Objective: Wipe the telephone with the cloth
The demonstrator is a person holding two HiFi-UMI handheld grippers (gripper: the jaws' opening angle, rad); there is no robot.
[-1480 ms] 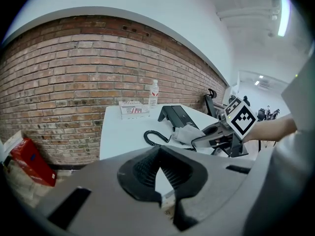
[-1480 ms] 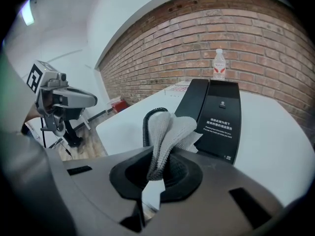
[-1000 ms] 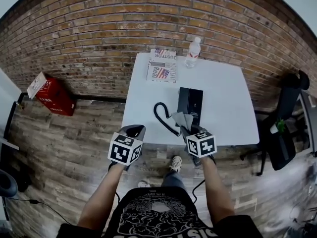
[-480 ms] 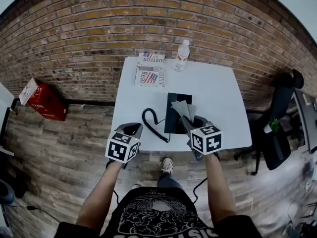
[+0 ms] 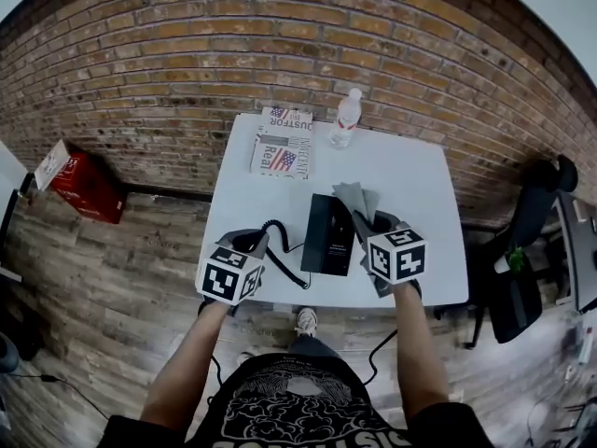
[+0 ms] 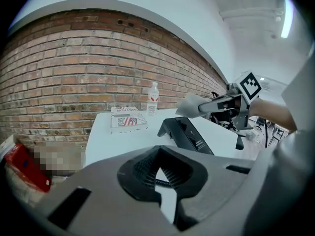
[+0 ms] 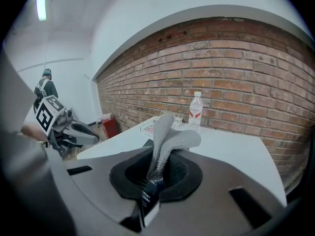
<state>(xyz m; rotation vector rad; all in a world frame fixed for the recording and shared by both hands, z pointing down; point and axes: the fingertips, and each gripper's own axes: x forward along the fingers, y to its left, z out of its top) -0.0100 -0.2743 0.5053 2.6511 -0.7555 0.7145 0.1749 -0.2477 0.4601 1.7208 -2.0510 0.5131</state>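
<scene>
Head view: the telephone [image 5: 328, 234] lies unbraced on the tabletop [image 5: 420, 180], so a firm swipe could shove it or snag its coiled cord [image 5: 280, 255]. Both forearms reach forward, the right tongs [image 5: 371, 224] above the phone's right edge.

Left gripper view: the left tongs [image 6: 158, 168] are pressed together, empty, short of the phone.

Right gripper view: the right tongs pinch the grey cloth [image 7: 167, 134] by a narrow fold, which might slip.

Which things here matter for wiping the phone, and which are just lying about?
For the job:
telephone, with its coiled cord
grey cloth, pinched in the right tongs

Lying about:
water bottle
flag-printed newspaper
red box
office chair
</scene>
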